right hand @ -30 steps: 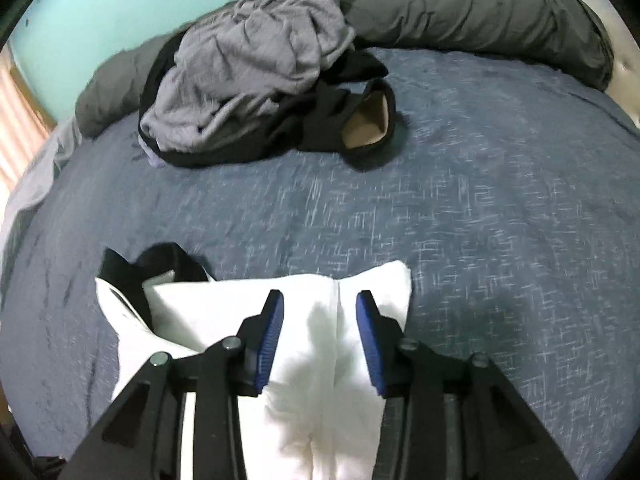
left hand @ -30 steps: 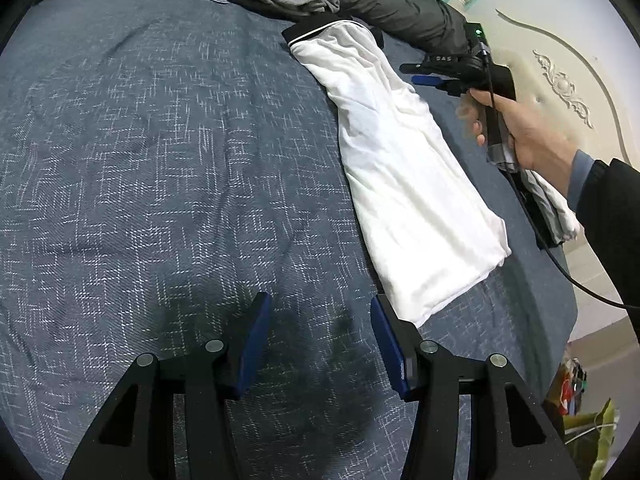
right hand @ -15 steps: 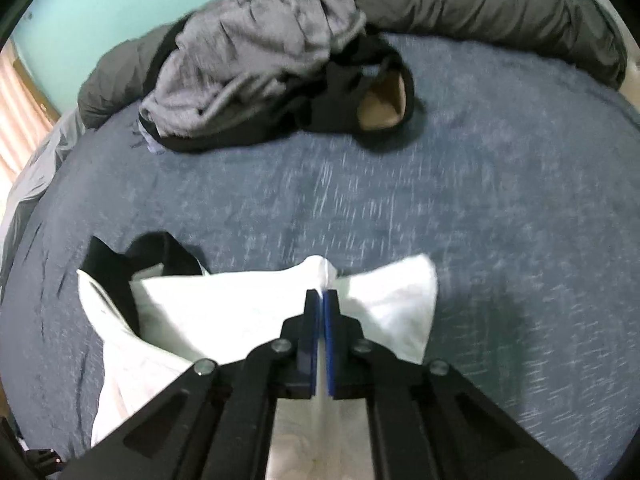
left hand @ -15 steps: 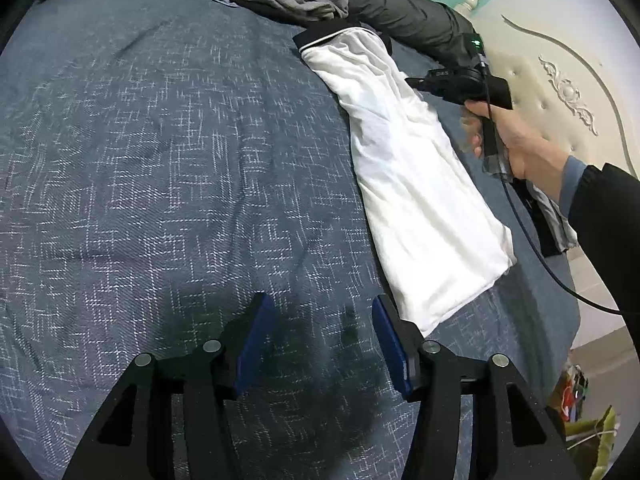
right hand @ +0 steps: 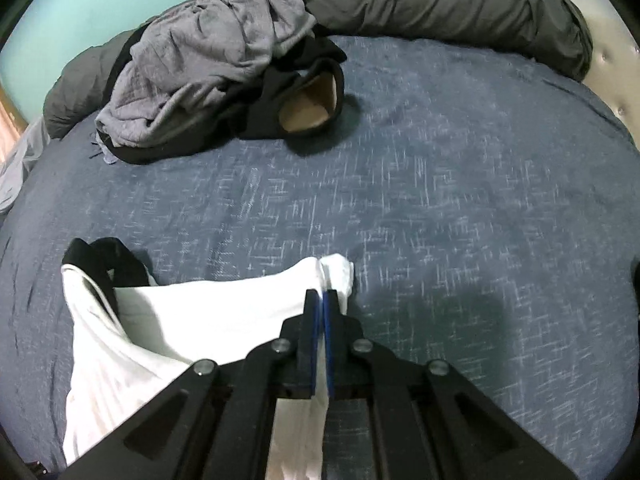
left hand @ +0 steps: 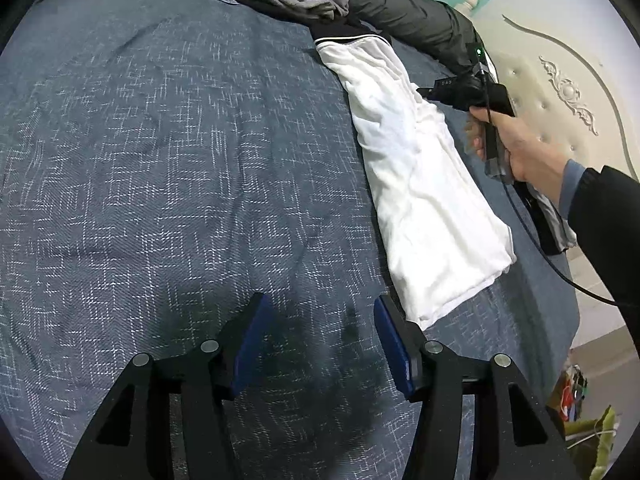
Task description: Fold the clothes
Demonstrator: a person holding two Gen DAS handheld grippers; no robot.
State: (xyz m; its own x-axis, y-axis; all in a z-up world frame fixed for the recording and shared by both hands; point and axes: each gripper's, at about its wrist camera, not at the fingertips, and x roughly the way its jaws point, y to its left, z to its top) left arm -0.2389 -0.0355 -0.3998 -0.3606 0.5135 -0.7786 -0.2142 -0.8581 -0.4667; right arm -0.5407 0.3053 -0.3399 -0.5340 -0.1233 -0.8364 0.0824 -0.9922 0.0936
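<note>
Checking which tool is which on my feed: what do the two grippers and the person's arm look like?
Both tools match: the left gripper and right gripper have matte black angular linkage arms with silver rivets and blue pads on the fingers. The left wrist view shows the right tool's black body with a green light, white lettering and a trailing black cable. The arm wears a black sleeve over a blue cuff.

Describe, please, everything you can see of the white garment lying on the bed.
The white garment is soft, thin-looking cloth, folded into a long narrow strip with light wrinkles, lying flat on the blue patterned bedspread. Its far end has black trim with a thin white line. The right gripper is shut on a bunched corner of its edge, lifting a small peak. The left gripper stands open just beside its near end, with only bedspread between its jaws.
</note>
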